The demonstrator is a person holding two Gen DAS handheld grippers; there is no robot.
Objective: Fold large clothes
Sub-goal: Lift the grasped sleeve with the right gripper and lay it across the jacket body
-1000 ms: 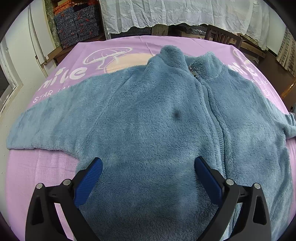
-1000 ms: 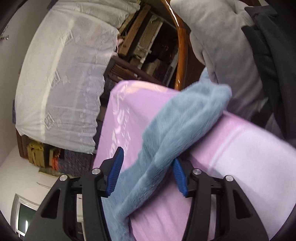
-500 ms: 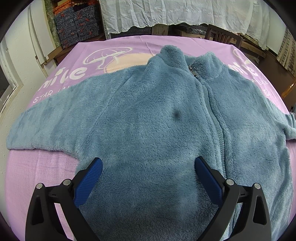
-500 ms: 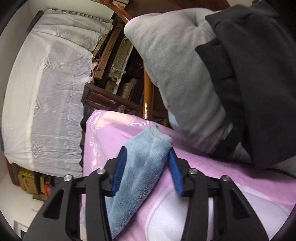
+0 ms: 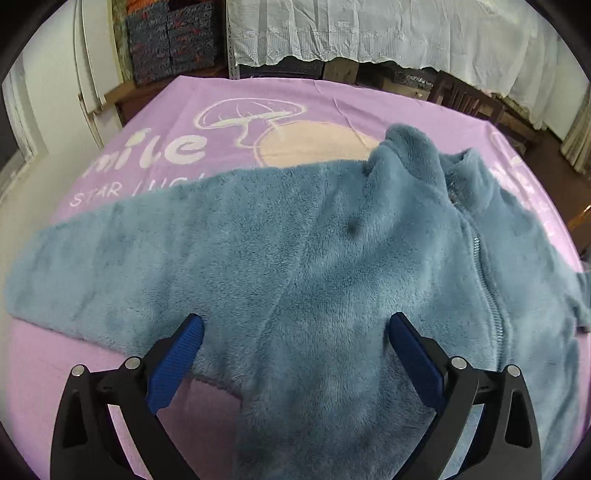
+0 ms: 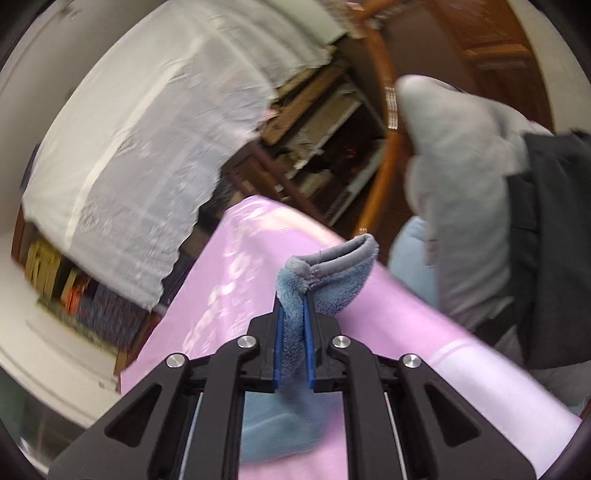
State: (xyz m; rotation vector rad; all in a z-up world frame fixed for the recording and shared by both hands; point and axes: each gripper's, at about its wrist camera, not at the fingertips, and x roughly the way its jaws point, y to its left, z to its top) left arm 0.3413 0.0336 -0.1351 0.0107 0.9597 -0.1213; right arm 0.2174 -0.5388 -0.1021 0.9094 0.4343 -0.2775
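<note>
Two grippers work over one garment. Nearest in the right wrist view, the right gripper is clenched on the cuff end of a sleeve of the blue fleece jacket; its jaws have just been closing, and the blue pile is squeezed between the two blue pads, with the cuff's hem curling out past the fingertips. More blue fabric hangs below the jaws, over the purple blanket.

In the left wrist view the left gripper is released, its jaws standing wide apart above the jacket's lower body, the pads pressing on nothing. Its left pad sits near the lower edge of the other sleeve, close to the armpit.

Beyond the fingers, the jacket lies front up and spread flat on the purple blanket, its zipper closed and running up to the collar, which stands bunched at the far end. The far sleeve stretches out flat to the left of that view. A small dark spot shows on the chest.

Past the collar the blanket shows a white mushroom print and pale lettering. Farther off, a white lace cloth hangs across the background. To the right in the right wrist view, grey and dark clothes are draped over a wooden chair.
</note>
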